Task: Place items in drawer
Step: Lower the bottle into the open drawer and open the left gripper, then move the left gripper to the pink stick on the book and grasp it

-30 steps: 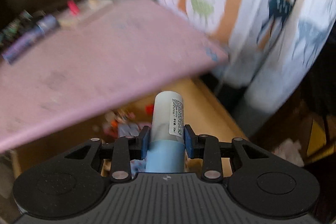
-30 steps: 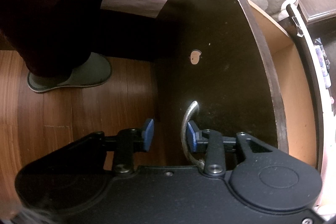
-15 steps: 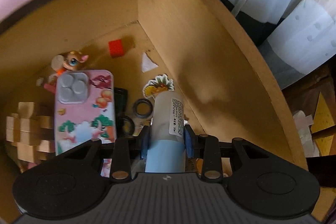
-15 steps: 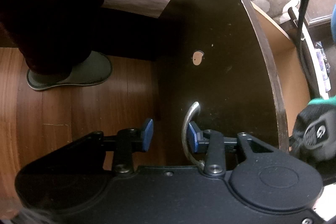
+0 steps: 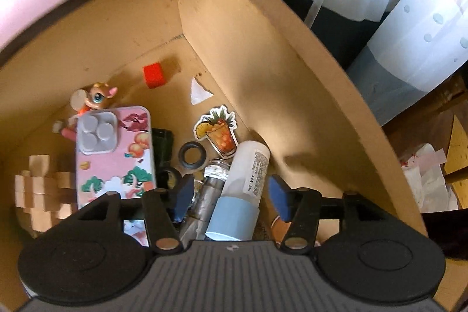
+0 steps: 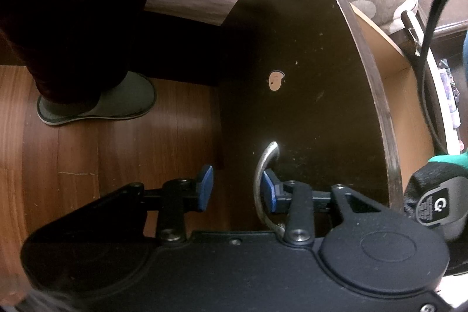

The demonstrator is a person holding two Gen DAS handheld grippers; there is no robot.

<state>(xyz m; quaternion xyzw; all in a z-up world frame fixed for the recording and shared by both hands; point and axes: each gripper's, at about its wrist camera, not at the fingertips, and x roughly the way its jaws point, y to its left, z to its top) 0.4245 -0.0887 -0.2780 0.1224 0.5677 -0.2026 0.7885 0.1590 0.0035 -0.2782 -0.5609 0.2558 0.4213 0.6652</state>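
In the left wrist view my left gripper [image 5: 231,196] hangs open over the open wooden drawer [image 5: 292,54]. A white tube with a light blue cap [image 5: 240,189] lies loose between the spread fingers, tilted on the items in the drawer. In the right wrist view my right gripper [image 6: 235,187] is open at the dark drawer front [image 6: 307,95]. Its right finger sits behind the curved metal handle [image 6: 261,174]; the left finger stands apart over the floor.
The drawer holds a pink phone case [image 5: 114,157], wooden blocks [image 5: 38,189], a red cube [image 5: 153,74], a small toy figure [image 5: 98,98], a drink sticker [image 5: 218,130], black rings [image 5: 192,155] and a glass jar [image 5: 209,189]. A slippered foot [image 6: 96,104] stands on the wood floor.
My left gripper came down over the drawer, then opened and let go of the tube, which now lies tilted among the items. The right gripper has stayed at the handle.
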